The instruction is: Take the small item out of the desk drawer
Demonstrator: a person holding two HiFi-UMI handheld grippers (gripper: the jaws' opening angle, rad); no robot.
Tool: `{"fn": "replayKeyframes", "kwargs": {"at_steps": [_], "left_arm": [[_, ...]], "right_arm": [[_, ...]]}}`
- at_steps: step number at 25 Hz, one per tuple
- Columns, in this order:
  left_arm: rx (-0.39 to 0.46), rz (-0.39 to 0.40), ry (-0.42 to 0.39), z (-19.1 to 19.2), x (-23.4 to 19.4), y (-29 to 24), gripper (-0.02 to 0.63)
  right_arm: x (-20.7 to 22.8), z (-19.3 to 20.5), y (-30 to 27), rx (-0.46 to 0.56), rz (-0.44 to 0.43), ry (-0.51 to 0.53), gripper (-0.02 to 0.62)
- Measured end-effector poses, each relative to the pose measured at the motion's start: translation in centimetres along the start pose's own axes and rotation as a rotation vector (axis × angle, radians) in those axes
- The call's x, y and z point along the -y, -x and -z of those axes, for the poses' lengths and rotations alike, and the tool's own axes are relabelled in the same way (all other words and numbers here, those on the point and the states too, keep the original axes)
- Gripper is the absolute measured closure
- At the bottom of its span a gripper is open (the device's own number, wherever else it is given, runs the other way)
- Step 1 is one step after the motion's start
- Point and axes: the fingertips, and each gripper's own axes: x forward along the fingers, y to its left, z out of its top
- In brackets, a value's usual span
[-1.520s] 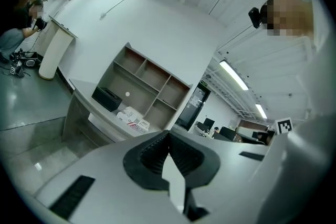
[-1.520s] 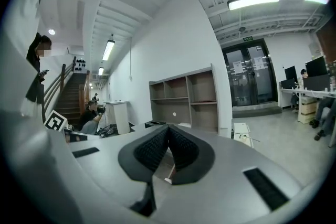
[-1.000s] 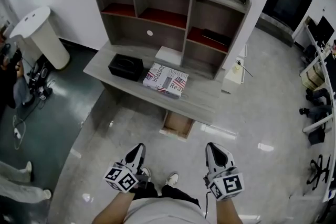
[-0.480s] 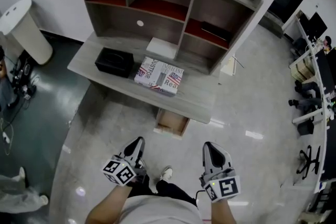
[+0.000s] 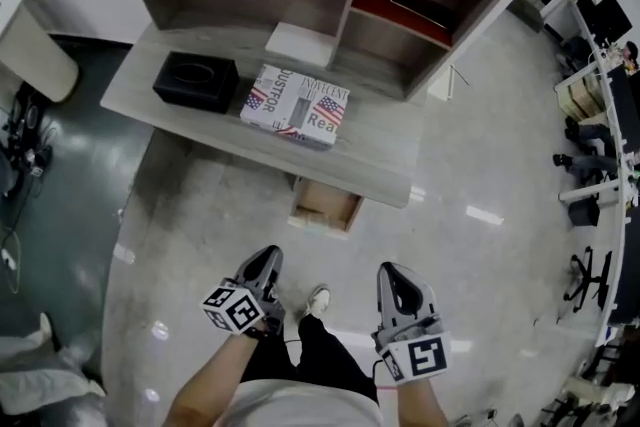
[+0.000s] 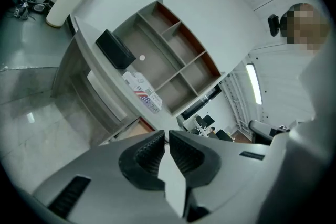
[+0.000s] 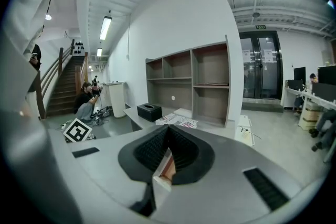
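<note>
The grey desk (image 5: 370,170) with a shelf unit on top stands ahead of me. Its drawer (image 5: 325,206) hangs under the front edge, pulled out, showing a bare wooden inside. I see no small item in it from here. My left gripper (image 5: 268,257) is held low over the floor, short of the drawer, with its jaws shut and nothing between them (image 6: 166,135). My right gripper (image 5: 392,272) hovers beside it at the same distance. Its pads meet at the tip and hold nothing (image 7: 168,128).
On the desk lie a black tissue box (image 5: 195,82), a printed newspaper (image 5: 297,105) and a white pad (image 5: 300,45). A white bin (image 5: 30,40) stands at the left. Office chairs and desks (image 5: 590,165) fill the right. My shoe (image 5: 318,298) is between the grippers.
The desk and drawer have come nearer and moved up in the head view. Both grippers have sunk a little and stay shut.
</note>
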Motion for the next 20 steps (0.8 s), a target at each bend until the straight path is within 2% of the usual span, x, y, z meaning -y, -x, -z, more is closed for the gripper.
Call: {"fn": "replayKeyframes", "kwargs": {"at_steps": [2, 6, 13, 20], "left_arm": [[-0.023, -0.020, 0.021, 1.7, -1.8, -1.4, 0.583], [-0.076, -0.058, 0.084, 5.5, -4.8, -4.2, 0.521], [-0.153, -0.120, 0.205, 11.0, -9.4, -8.7, 0.468], [-0.189, -0.236, 0.276, 15.0, -13.5, -11.8, 0.386]], "right_arm": [[0.0, 1.4, -0.4, -0.022, 0.003, 0.015, 0.572], [0.2, 3.6, -0.9, -0.057, -0.004, 0.018, 0.572], [1.4, 7.1, -2.2, -0.089, 0.010, -0.001, 0.572], [2.9, 10.5, -2.9, -0.118, 0.015, -0.025, 0.572]]}}
